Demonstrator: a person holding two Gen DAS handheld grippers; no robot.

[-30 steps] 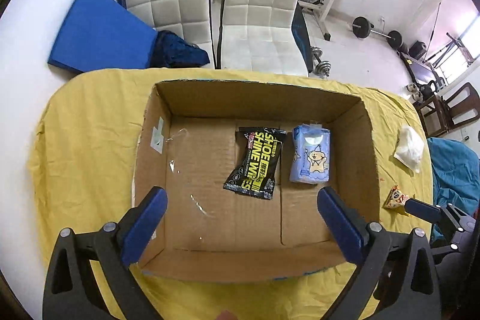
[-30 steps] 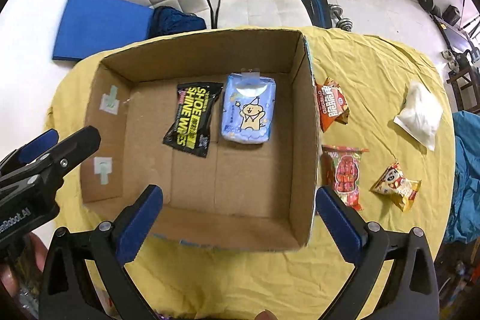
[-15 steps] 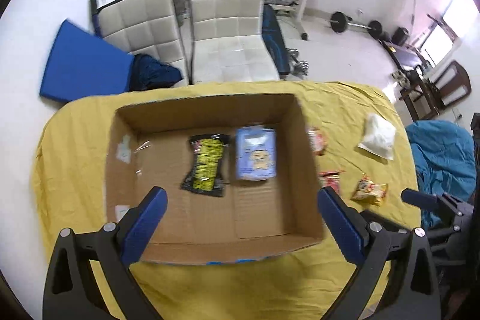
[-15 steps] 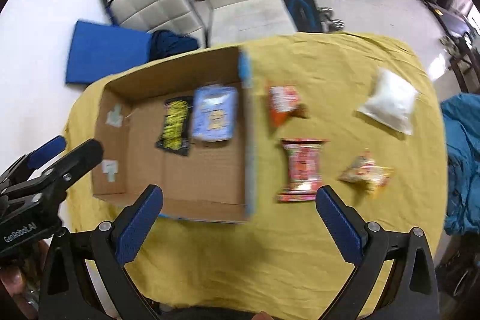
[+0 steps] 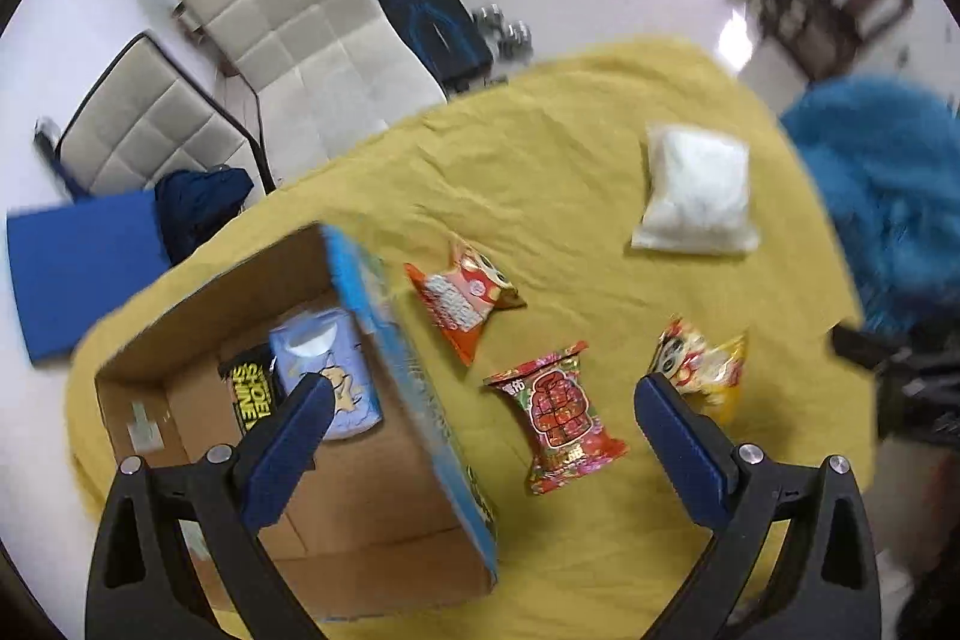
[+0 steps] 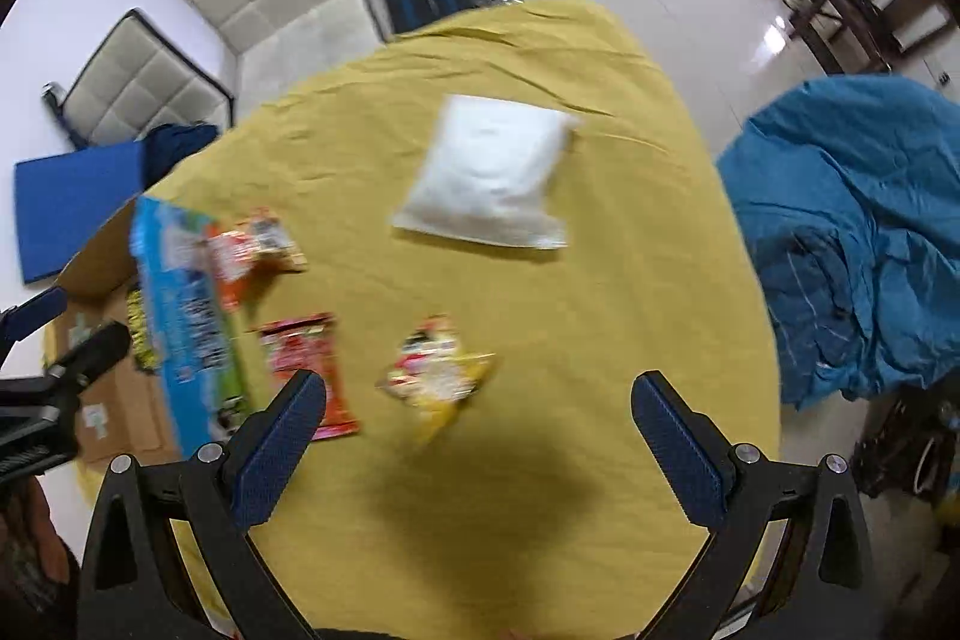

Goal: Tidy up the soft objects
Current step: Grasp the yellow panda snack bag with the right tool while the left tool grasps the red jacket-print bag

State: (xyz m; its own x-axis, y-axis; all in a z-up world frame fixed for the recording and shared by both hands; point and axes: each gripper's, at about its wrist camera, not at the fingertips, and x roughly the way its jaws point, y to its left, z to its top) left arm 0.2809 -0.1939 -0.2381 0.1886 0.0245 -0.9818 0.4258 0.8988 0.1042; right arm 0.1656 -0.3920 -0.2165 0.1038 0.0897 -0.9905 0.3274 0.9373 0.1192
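Left wrist view
Left gripper (image 5: 483,409): its two blue-padded fingers stood wide apart and held nothing; it hung above the table, over the box wall and the red packet.
Open brown cardboard box with a blue printed outer side (image 5: 414,400): it stood on the left part of the round table under a yellow cloth (image 5: 570,160).
Light blue tissue pack with a cartoon figure (image 5: 327,370): it lay flat inside the box, against the right wall.
Black pouch with yellow letters (image 5: 249,394): it lay inside the box, just beside the tissue pack on its left, partly hidden.
Orange and white snack bag (image 5: 462,301): on the cloth, just beside the box.
Red patterned snack packet (image 5: 555,415): on the cloth, near the orange bag, between the fingers.
Yellow snack bag with a panda face (image 5: 702,364): right of the red packet, apart from it.
White soft pillow-shaped bag (image 5: 696,190): farther back on the cloth, well apart from the others.

Right wrist view
Right gripper (image 6: 477,415): fingers spread wide, nothing between them; it hung over bare cloth, near the yellow bag (image 6: 438,373).
White bag (image 6: 489,172): blurred, in the middle of the table.
Box (image 6: 180,316): at the left edge, the red packet (image 6: 309,370) and orange bag (image 6: 249,256) just outside it.
Blue crumpled cloth (image 6: 852,232): beside the table on the right.
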